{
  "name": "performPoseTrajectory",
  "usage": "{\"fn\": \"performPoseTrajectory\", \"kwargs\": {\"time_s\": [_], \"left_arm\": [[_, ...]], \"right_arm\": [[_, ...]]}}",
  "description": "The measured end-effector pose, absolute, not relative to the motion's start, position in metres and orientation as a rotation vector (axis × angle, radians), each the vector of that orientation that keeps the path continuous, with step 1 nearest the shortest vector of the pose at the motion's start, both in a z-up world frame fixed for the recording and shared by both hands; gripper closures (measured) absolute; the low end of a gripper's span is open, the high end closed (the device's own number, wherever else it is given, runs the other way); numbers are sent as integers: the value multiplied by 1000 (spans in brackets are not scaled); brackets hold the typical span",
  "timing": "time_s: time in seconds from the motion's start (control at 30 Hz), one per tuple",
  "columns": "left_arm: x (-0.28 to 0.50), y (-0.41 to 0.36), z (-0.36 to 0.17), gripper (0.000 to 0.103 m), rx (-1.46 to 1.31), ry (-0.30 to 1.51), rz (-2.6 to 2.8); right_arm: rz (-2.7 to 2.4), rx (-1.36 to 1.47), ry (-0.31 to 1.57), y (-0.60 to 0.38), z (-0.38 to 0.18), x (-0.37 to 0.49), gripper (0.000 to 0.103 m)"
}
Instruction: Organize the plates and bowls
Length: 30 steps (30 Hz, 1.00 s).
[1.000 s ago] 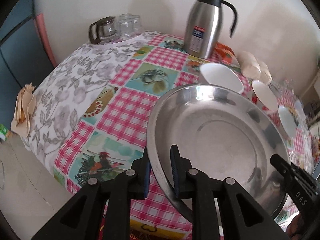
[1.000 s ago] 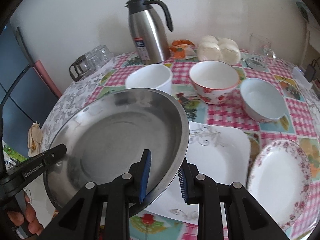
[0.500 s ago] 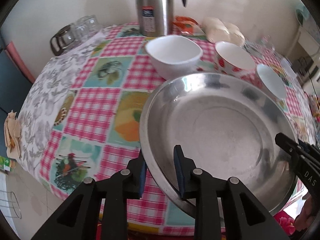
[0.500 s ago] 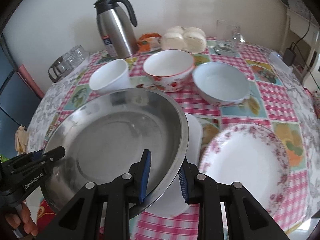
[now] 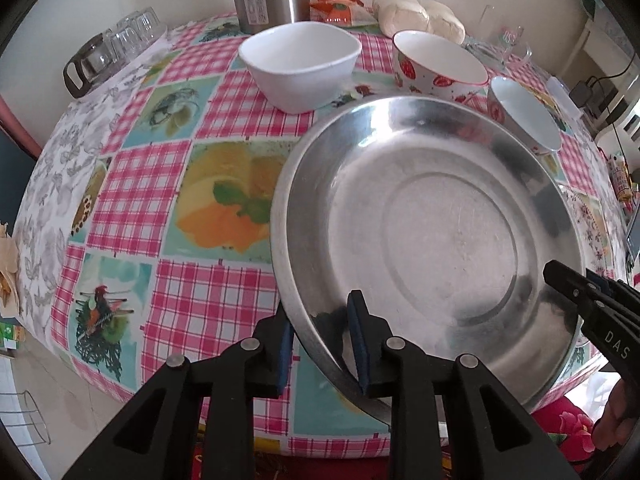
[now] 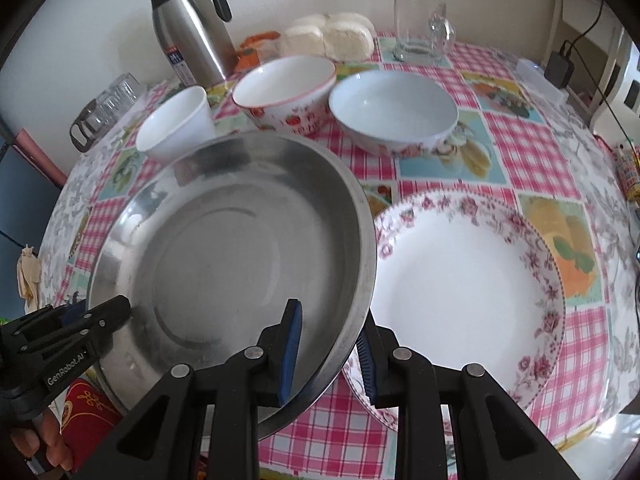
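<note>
Floral plate [image 6: 464, 280] shows plainly from right wrist — left barely.

Tall stainless-steel thermos jug [image 6: 192, 36] with black handle is standing at the worktop's back edge; clear glass mug [image 6: 420, 30] and pale wrapped buns [image 6: 332, 38] are sitting beside it.

A home dining corner is showing here: a table wearing a pink checked, fruit-print cloth [image 5: 132, 200] is standing against a plain wall, carrying a steel flask [image 6: 188, 28], glasses [image 5: 132, 36], bowls [image 6: 394, 108], a floral plate [image 6: 468, 280] and bagged buns [image 6: 332, 38].
</note>
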State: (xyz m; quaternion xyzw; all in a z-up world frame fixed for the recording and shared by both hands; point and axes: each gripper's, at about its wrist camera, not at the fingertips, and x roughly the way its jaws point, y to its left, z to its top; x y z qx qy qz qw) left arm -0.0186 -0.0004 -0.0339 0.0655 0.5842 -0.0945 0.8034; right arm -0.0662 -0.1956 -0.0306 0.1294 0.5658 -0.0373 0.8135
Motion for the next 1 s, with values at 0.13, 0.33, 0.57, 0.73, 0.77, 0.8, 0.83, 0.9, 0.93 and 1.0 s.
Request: {"fn": "performPoseTrajectory", "kwargs": {"time_s": [0.13, 0.33, 0.57, 0.73, 0.77, 0.8, 0.83, 0.9, 0.93, 1.0], "left_arm": [[-21, -2, -36, 76, 140, 1261, -199], [-18, 2, -34, 74, 139, 1251, -181], [-17, 6, -24, 55, 132, 1222, -160], [-11, 9, -8, 36, 113, 1181, -111], [-10, 8, -5, 36, 114, 1170, -99], [-8, 7, -1, 34, 116, 1158, -88], [-6, 5, 3, 32, 117, 1149, -78], [-3, 0, 11, 21, 122, 1125, -57], [-1, -3, 15, 20, 126, 1110, -48], [-1, -13, 23, 19, 132, 1076, -38]], "right_arm": [[-82, 278, 1245, -195, -37, -67, 74], [-94, 288, 1225, -198, -33, -68, 74], [-136, 320, 1198, -209, -28, -70, 69], [-167, 333, 1166, -214, -22, -72, 40], [-170, 335, 1158, -215, -21, -73, 38], [-171, 343, 1147, -217, -19, -73, 37], [-173, 348, 1139, -218, -18, -73, 33], [-177, 350, 1123, -219, -16, -74, 30], [-183, 347, 1113, -221, -16, -73, 28], [-196, 342, 1096, -223, -14, -74, 24]]}}
